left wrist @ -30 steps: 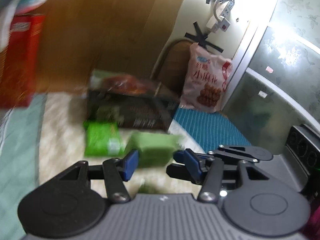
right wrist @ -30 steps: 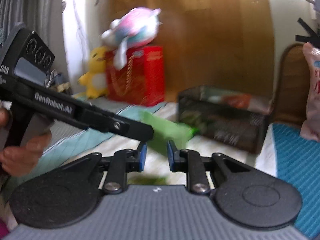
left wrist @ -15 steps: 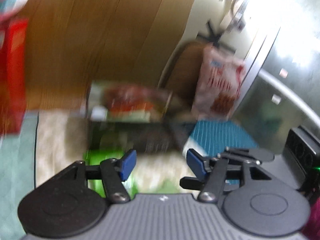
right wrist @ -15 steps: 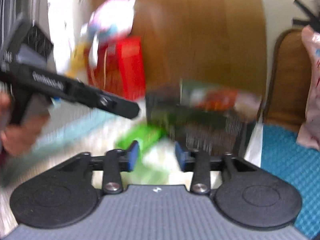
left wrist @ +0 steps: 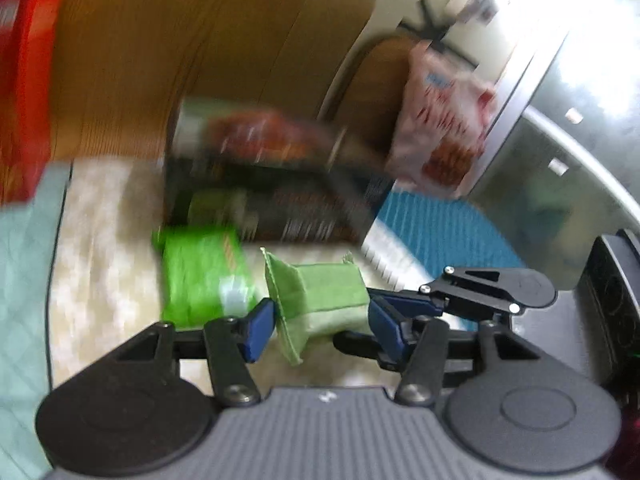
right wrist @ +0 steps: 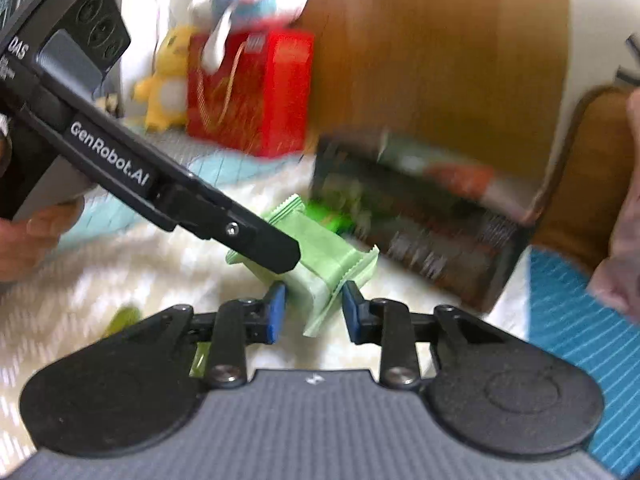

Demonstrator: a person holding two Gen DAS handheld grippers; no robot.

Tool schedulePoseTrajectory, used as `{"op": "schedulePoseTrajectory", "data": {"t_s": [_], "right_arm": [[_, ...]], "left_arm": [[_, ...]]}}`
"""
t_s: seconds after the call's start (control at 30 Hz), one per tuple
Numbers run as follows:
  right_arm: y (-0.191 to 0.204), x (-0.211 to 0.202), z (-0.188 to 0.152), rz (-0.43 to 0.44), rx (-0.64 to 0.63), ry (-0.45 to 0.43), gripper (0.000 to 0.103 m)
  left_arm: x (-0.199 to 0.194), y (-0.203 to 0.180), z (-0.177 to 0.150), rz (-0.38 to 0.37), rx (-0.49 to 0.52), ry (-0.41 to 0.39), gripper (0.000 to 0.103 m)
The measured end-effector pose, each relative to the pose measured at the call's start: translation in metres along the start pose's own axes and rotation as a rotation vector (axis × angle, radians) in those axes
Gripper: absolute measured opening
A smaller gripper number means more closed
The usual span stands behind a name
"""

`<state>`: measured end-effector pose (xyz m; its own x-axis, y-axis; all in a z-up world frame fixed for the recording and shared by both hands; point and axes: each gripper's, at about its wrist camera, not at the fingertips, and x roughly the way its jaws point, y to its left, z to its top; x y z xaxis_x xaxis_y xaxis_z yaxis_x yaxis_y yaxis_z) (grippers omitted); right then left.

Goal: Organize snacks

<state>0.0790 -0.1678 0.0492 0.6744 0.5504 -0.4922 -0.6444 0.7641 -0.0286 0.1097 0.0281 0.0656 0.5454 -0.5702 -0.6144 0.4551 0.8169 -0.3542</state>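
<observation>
Between both sets of closing tongs, a pale green snack packet (left wrist: 320,300) lies on the cream blanket (left wrist: 108,280). Neither the left gripper (left wrist: 320,326) nor the right gripper (right wrist: 310,312) visibly presses it yet. At ten o'clock lies a bright green packet (left wrist: 200,276); at twelve, a dark snack basket (left wrist: 272,200); at two, a pink bag (left wrist: 440,132).

Snack pack (left wrist: 320,300) lies on bed cover (left wrist: 112,248), between fingers of left tool (left wrist: 320,326); in right wrist view same pack sits between fingers of right tool (right wrist: 312,312), both tools closing, left tool crossing in from left. 2nd pack (left wrist: 200,276) just left of it. Mesh basket (left wrist: 272,200) behind both, w/ packets inside. Big snack bag (left wrist: 440,128) right of basket, leaning on chair (left wrist: 372,92). Gift bag (right wrist: 248,92) back left, plush toy (right wrist: 168,76) to its left.
</observation>
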Motion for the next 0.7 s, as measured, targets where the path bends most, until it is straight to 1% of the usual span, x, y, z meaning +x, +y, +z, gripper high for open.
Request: {"op": "schedulePoseTrajectory", "data": {"t_s": [0.13,0.23,0.3,0.33,0.37,0.4,0.43,0.5,0.53,0.57,0.63,0.7], "right_arm": [[-0.023,0.007,0.028,-0.075,0.006,-0.085,0.034],[-0.044,0.027,0.047,-0.114,0.034,-0.107,0.034],[-0.057,0.045,0.054,-0.144,0.068,-0.107,0.038],[-0.061,0.051,0.055,-0.176,0.087,-0.107,0.040],[-0.064,0.053,0.056,-0.199,0.111,-0.104,0.041],[-0.065,0.051,0.056,-0.194,0.135,-0.109,0.040],[-0.065,0.046,0.054,-0.177,0.157,-0.132,0.040],[-0.055,0.028,0.046,-0.137,0.163,-0.196,0.041],[-0.049,0.022,0.041,-0.118,0.153,-0.209,0.042],[-0.042,0.018,0.036,-0.089,0.147,-0.200,0.045],[-0.032,0.019,0.026,-0.026,0.149,-0.144,0.046],[-0.023,0.026,0.018,0.014,0.155,-0.079,0.047]], "left_arm": [[-0.002,-0.013,0.038,0.008,0.067,-0.117,0.056],[0.015,-0.011,0.068,0.037,0.070,-0.180,0.058],[0.032,-0.004,0.081,0.081,0.065,-0.200,0.062],[0.040,-0.001,0.085,0.113,0.058,-0.199,0.068],[0.048,0.003,0.088,0.156,0.045,-0.195,0.069],[0.052,0.007,0.089,0.194,0.032,-0.191,0.069],[0.050,0.010,0.087,0.199,0.015,-0.199,0.069],[0.037,0.016,0.077,0.152,-0.014,-0.237,0.069],[0.026,0.019,0.069,0.137,-0.021,-0.256,0.073],[0.017,0.021,0.060,0.131,-0.025,-0.271,0.077],[0.002,0.026,0.040,0.129,-0.035,-0.287,0.078],[-0.008,0.034,0.022,0.131,-0.057,-0.271,0.078]]}}
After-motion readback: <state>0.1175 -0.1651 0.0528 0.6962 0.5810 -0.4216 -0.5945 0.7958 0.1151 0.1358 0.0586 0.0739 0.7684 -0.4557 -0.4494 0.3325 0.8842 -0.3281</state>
